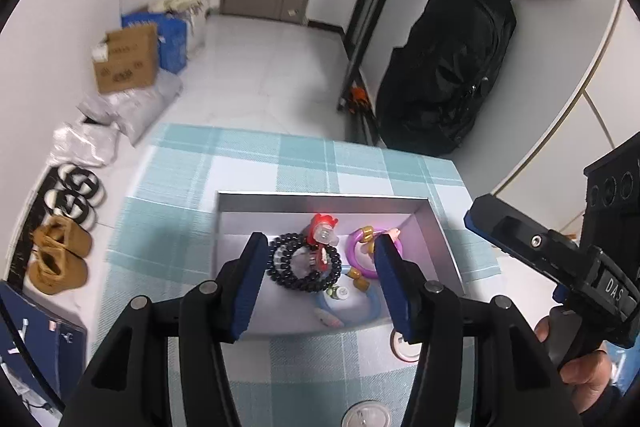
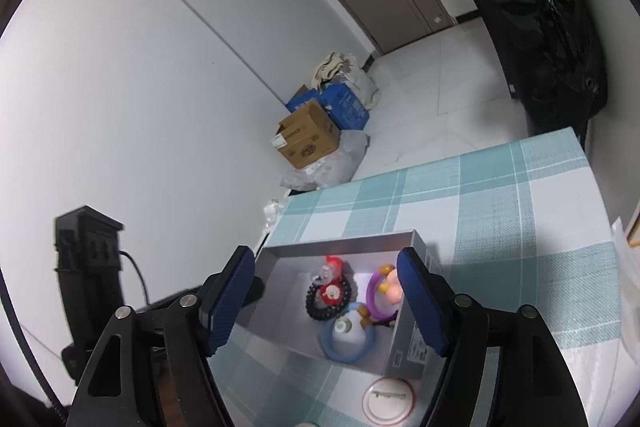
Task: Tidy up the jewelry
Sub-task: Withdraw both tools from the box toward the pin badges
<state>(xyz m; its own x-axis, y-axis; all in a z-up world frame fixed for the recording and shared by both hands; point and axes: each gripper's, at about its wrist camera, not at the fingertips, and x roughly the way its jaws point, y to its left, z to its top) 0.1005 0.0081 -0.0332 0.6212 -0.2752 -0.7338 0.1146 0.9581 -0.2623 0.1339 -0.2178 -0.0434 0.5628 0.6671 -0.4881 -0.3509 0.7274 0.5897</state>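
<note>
A shallow grey box (image 1: 440,239) (image 2: 340,239) sits on a teal plaid tablecloth (image 1: 248,163) (image 2: 500,195). Inside lie a black bead bracelet (image 1: 296,279) (image 2: 320,311) with a red charm (image 1: 322,227) (image 2: 334,265), a purple ring with a pink charm (image 1: 354,259) (image 2: 374,291), and a light blue ring (image 1: 370,311) (image 2: 332,351). My left gripper (image 1: 320,287) hangs open above the box with nothing between its blue pads. My right gripper (image 2: 326,307) is open too, empty, above the box. The right gripper's body shows in the left wrist view, held by a hand (image 1: 588,375).
A round white badge (image 1: 402,345) (image 2: 386,401) lies on the cloth in front of the box, another round disc (image 1: 366,415) nearer me. Beyond the table edge are floor, cardboard and blue boxes (image 2: 310,139), shoes (image 1: 56,259), a black bag (image 1: 444,67) and a door.
</note>
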